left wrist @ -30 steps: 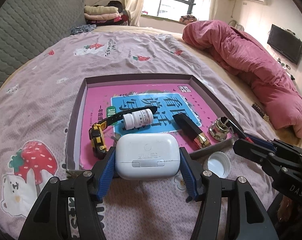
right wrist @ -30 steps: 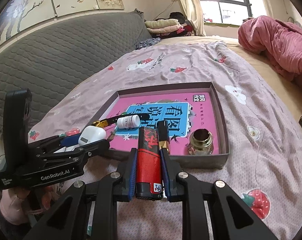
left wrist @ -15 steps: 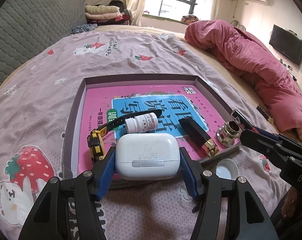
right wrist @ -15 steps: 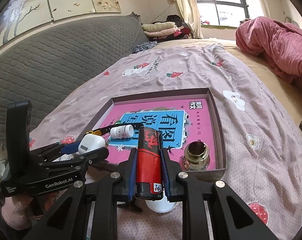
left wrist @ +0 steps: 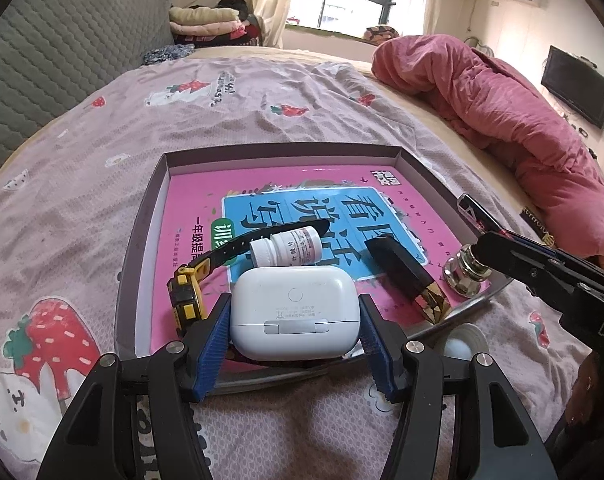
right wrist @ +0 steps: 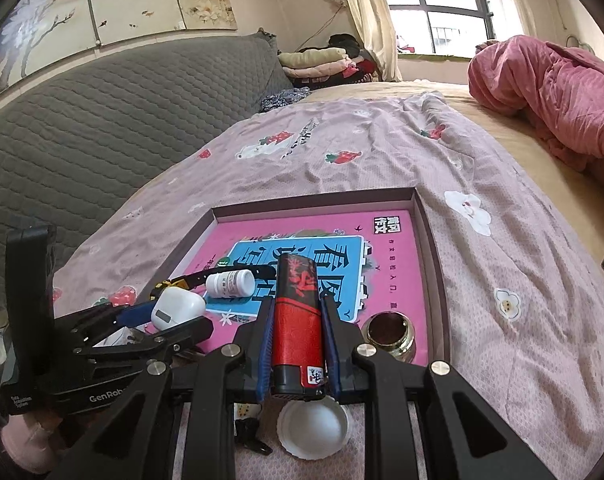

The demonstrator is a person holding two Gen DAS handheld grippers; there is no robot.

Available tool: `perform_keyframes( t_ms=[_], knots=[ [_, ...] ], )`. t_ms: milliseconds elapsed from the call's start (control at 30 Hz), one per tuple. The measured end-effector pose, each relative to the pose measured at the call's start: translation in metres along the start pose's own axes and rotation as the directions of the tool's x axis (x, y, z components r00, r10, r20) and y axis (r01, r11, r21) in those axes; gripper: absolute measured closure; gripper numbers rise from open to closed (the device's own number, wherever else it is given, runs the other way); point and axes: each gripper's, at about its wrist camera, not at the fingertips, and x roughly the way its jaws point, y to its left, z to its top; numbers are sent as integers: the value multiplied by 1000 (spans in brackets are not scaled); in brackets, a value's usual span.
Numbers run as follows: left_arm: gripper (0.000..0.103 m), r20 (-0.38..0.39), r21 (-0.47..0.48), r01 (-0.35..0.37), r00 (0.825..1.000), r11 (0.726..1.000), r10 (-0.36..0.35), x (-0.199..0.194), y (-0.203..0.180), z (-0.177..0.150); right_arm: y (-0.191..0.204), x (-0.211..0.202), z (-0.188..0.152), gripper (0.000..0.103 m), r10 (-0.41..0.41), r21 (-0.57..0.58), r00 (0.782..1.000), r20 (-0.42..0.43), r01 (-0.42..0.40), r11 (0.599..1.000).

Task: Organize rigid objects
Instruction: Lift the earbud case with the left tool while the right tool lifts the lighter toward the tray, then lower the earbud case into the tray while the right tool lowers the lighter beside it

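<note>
My left gripper (left wrist: 294, 334) is shut on a white earbud case (left wrist: 294, 314) and holds it over the near edge of the shallow box (left wrist: 140, 236), whose floor is a pink book cover. My right gripper (right wrist: 298, 328) is shut on a red and black lighter (right wrist: 298, 320), held over the box's near edge (right wrist: 437, 280). In the box lie a yellow-black tape measure (left wrist: 188, 296), a white pill bottle (left wrist: 286, 247), a black and gold lipstick (left wrist: 405, 276) and a brass jar (right wrist: 386, 334). The earbud case also shows in the right wrist view (right wrist: 176, 310).
A white bottle cap (right wrist: 313, 426) lies on the bedspread just in front of the box, with a small black object (right wrist: 252, 434) beside it. A rolled pink quilt (left wrist: 501, 112) lies along the right side of the bed. A grey padded headboard (right wrist: 82, 132) stands at the left.
Both grippers have moved forward and risen with their loads, now over the box's near edge. The white cap now shows below the right gripper.
</note>
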Motion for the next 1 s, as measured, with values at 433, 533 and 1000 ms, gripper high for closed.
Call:
perform_keyframes(
  t_ms=[433,533,1000],
  knots=[
    [41,0,12,-3,1000,1000,3,8,-1,4,30,27,-7,81,7,-153,997,-71,-18,988],
    [41,0,13,-3,1000,1000,3,10,-1,5,29,31,-8,81,7,-150,997,-81,-19,989],
    [41,-48,41,5,999,999,-3,25,-9,3,31,40,-8,81,-11,-189,994,-110,-10,982]
  ],
)
